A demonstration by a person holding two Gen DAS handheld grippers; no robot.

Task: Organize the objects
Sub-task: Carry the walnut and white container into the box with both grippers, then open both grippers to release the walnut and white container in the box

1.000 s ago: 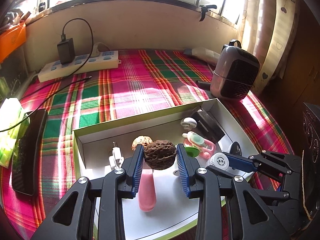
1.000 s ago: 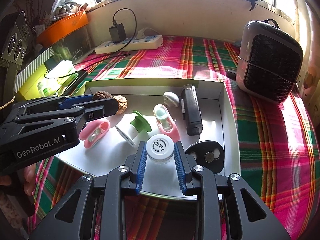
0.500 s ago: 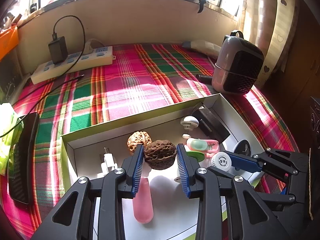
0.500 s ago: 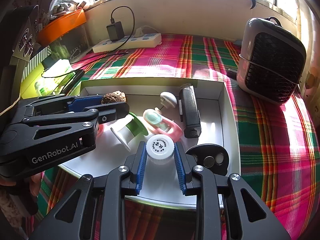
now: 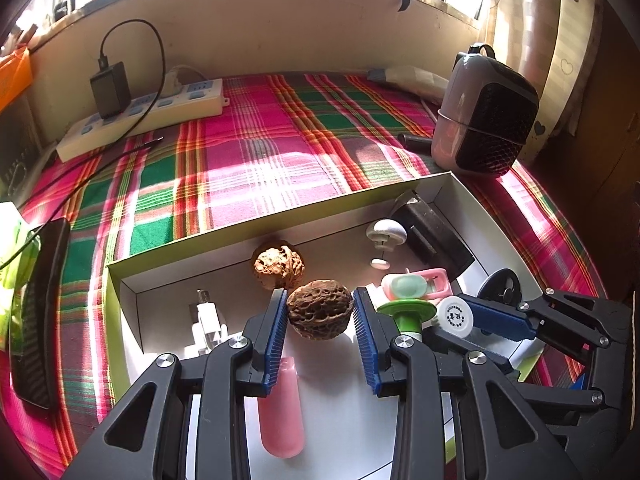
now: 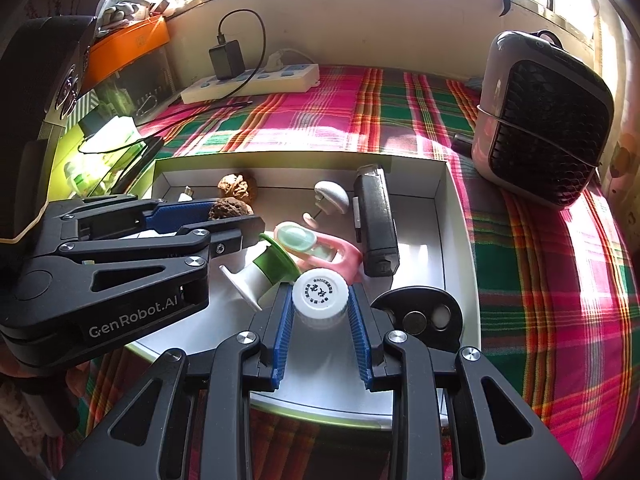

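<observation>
Sunlit plaid cloth (image 5: 260,152) under the window; left hand-held gripper (image 5: 320,312) clamps a walnut (image 5: 320,312) (right (image 6: 320,304) a capped bottle (image 6: 320,298)).

Each claw is built of matte black plastic links with triangular cut-outs, joined by round silver screws. The left claw (image 5: 320,322) fills the lower middle of its own view, its two fingers (image 5: 275,338) faced with ribbed blue pads. The right claw (image 6: 320,322) is shaped alike, with the same ribbed blue facing. At the left of the right wrist view, white lettering "GenRobot.AI" is printed on the left claw's black side.
</observation>
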